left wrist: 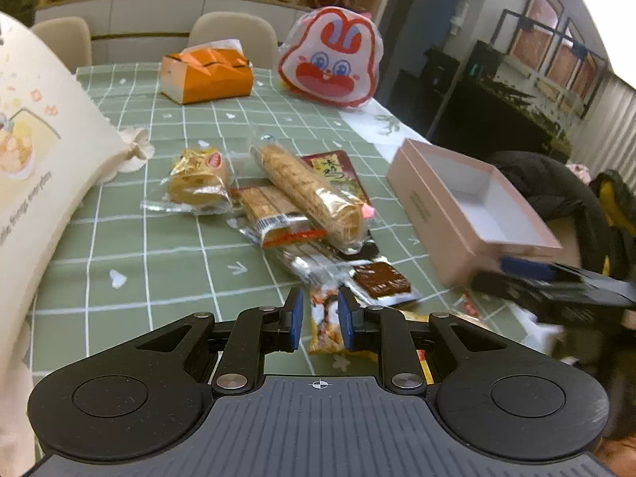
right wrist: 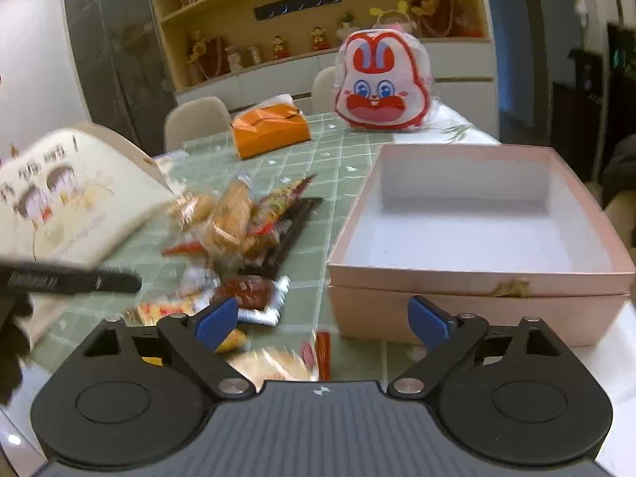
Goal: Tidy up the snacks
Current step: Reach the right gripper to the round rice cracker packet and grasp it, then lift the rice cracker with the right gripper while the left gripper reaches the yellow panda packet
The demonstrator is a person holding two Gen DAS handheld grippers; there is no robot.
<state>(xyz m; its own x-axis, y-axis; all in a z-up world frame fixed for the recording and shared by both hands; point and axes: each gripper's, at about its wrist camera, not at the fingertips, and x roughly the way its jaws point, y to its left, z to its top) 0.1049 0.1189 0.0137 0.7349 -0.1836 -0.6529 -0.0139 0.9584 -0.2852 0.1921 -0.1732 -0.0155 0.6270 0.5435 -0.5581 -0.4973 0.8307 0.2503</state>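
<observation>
My left gripper (left wrist: 320, 318) is clamped on a snack packet (left wrist: 326, 328); right gripper (right wrist: 322, 320) gapes empty. Box (left wrist: 433, 214) sits at two o'clock, empty — next, carry over and drop in

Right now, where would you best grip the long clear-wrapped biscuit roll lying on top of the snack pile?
Grip the biscuit roll across its middle, coming from above. It lies on top of the other packets, its length running diagonally, so fingers set crosswise to that length should span its narrow width.
</observation>
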